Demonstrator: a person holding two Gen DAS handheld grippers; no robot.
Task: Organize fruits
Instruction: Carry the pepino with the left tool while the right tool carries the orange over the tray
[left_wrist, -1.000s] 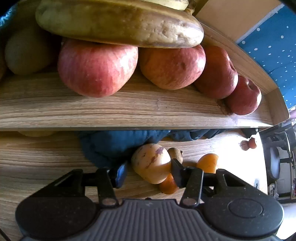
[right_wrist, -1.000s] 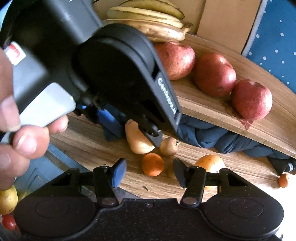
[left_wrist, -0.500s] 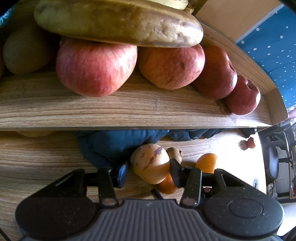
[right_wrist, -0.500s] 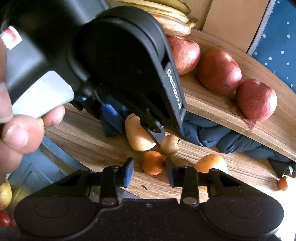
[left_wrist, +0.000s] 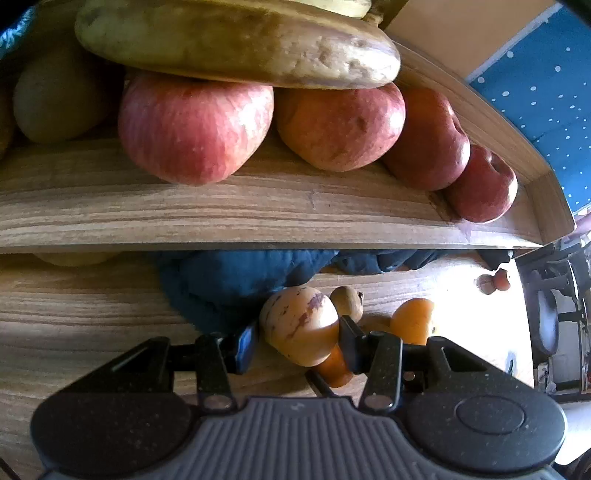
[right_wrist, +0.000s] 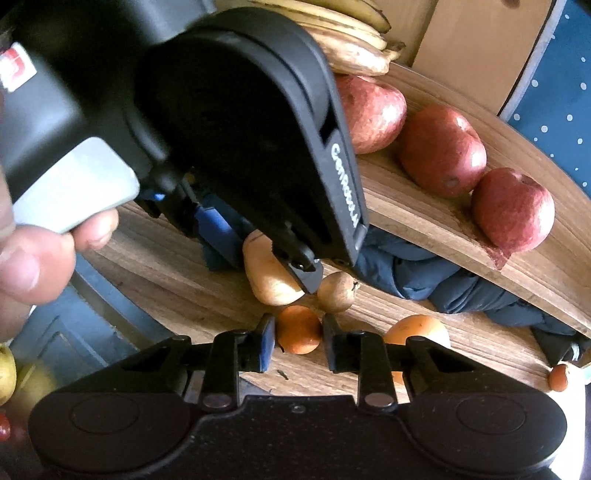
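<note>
The curved wood-grain upper shelf (left_wrist: 258, 214) spans everything above and beyond my jaws, carrying a row of red apples (left_wrist: 195, 125) with a browned yellow banana (left_wrist: 236, 44) lying across them. Below its edge runs the wood-grain lower board (left_wrist: 74, 306), where a crumpled dark blue cloth (left_wrist: 229, 284) lies just past my left gripper (left_wrist: 297, 341).

That gripper is partly open and straddles a pale tan pear-shaped fruit with reddish streaks (left_wrist: 299, 325); the right pad sits against its skin, the left looks just beside it, so I cannot tell whether I grip it firmly. My right gripper (right_wrist: 298, 343) has just been closing and now pinches a small round orange citrus (right_wrist: 298, 328) between its blue pads. A small brown pear-like fruit (right_wrist: 335, 291) rests just beyond that, touching or nearly touching the tan one, and a larger orange fruit (right_wrist: 417, 328) lies to the right of my right jaws.

The risk, as I judge it, is crowding: my two grippers work almost tip to tip, so lifting either could knock the other or set the small brown fruit rolling. If my left hold is loose, the smooth tapered fruit could slip out as it rises.
</note>
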